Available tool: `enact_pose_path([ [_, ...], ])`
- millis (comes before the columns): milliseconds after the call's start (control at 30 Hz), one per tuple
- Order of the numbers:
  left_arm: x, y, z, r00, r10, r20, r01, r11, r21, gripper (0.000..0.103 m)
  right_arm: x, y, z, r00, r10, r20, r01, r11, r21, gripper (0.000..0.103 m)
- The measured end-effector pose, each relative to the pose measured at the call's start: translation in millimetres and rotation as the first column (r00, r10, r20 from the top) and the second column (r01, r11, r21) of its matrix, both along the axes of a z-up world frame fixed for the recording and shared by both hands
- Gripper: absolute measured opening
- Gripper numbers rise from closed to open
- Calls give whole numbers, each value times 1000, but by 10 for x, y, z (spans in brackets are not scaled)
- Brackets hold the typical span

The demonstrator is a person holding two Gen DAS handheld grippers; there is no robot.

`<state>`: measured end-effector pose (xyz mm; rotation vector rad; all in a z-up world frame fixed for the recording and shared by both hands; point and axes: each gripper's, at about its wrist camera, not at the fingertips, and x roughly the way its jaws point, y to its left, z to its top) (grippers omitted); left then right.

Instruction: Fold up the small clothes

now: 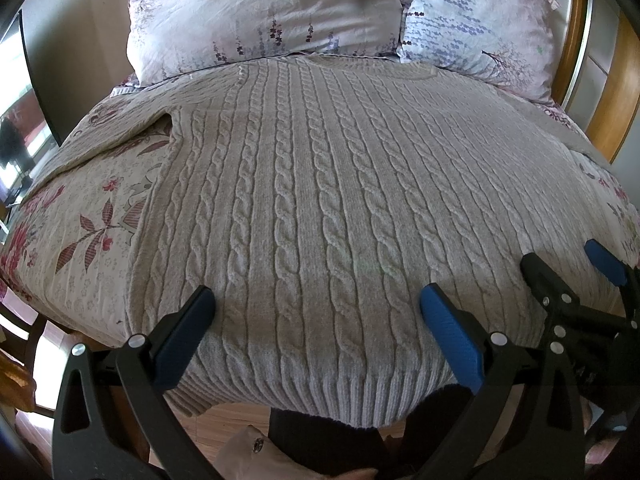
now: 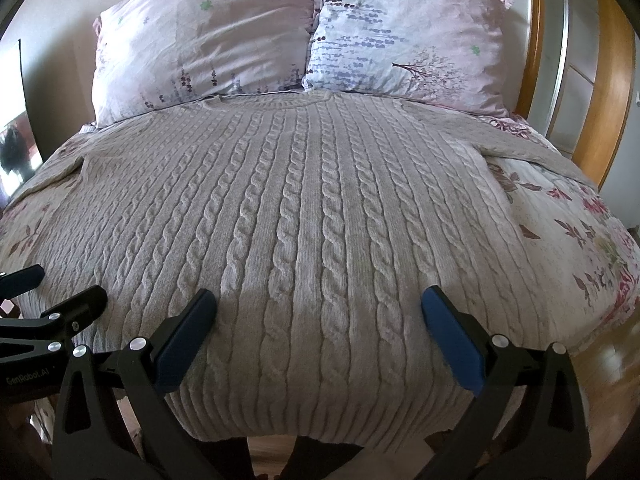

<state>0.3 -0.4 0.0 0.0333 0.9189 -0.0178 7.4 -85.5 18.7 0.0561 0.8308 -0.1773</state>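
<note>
Hovering over the near end of the bed, the left tongs (image 1: 316, 308) and the right tongs (image 2: 318, 310) both stand wide apart and hold nothing, their blue pads spread above the lower part of a grey cable-knit sweater (image 1: 320, 184). By my judgement the folding has not begun: the sweater lies flat and face up along the bed (image 2: 560, 216), its ribbed hem hanging just over the near edge, its collar touching the two pillows (image 2: 208, 40) at the far edge, and each sleeve spread out toward a side edge. All folds are left to make. Both sleeve ends run out of view at the curved borders, so the cuffs cannot be seen. Whether the pads touch the knit or float just above it is hard to tell, and the dark shapes below the hem are unclear.
</note>
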Motion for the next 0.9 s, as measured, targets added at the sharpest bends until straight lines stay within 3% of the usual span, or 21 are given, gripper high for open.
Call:
enact_pose_path([
  [433, 159, -16, 38, 999, -18, -28, 18, 1000, 6, 101, 140, -18, -2, 1000, 11, -5, -11, 1000, 0, 102],
  [633, 377, 46, 102, 1000, 11, 5, -11, 1000, -5, 101, 307, -123, 30, 994, 108, -7, -108, 994, 8, 102],
  [800, 730, 130, 175, 999, 39, 10, -40, 999, 35, 101, 499, -948, 312, 995, -75, 67, 65, 989, 135, 102],
  [900, 932, 181, 186, 1000, 26, -5, -26, 1000, 12, 101, 653, -1677, 398, 968, -244, 51, 224, 942, 248, 102],
])
